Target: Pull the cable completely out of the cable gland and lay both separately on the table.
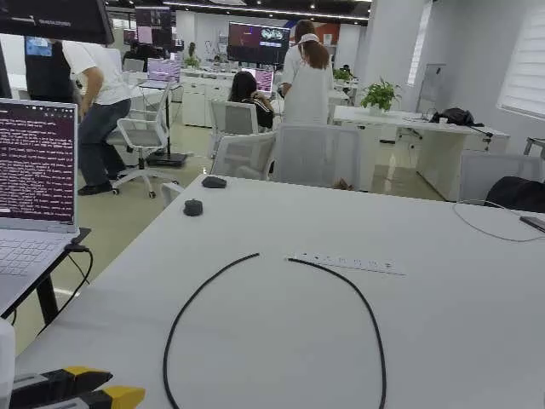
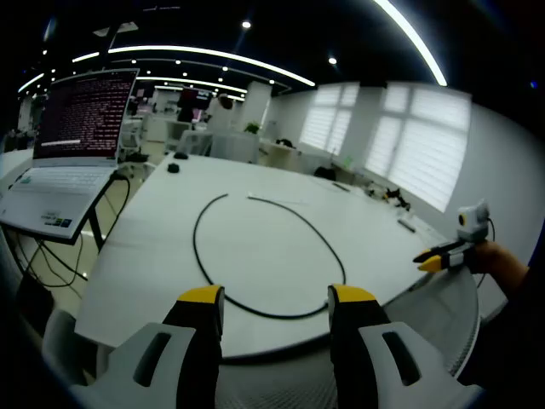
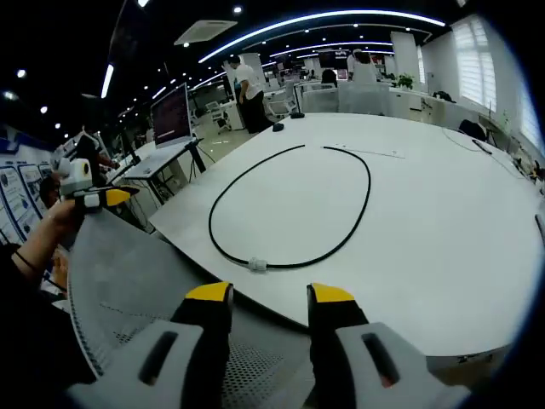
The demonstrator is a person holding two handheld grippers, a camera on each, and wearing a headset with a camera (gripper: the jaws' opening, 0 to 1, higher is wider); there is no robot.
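We can read no writing. The laptop point(image 1: 34, 162), left of the cable point(image 1: 180, 311), has an open screen with pale lines of text on dark purple, too small to make out. The white strip point(image 1: 345, 263) lies flat just past the cable's two far ends and carries fine marks we cannot read. In the right gripper view, blue posters point(image 3: 13, 200) hang far left of the cable, and their print is blurred.

The one container we see is a pot point(image 1: 375, 109) on a desk well beyond the cable, with a green plant point(image 1: 381, 92) in it.

The black cable lies on the white table point(image 1: 460, 341) in a wide open loop, its two ends apart on the far side. The small white cable gland point(image 3: 257, 265) sits on the near bend of the loop, with cable coming out of it on both sides. A dark mouse point(image 1: 193, 207) rests beyond the cable's far left end.

The left gripper point(image 2: 277, 298) hangs on the near side of the cable, off the table edge. Its yellow-tipped jaws are apart with nothing between them. The right gripper point(image 3: 269, 293) is also short of the cable's near bend, with its jaws spread and nothing in them. Neither touches the cable.
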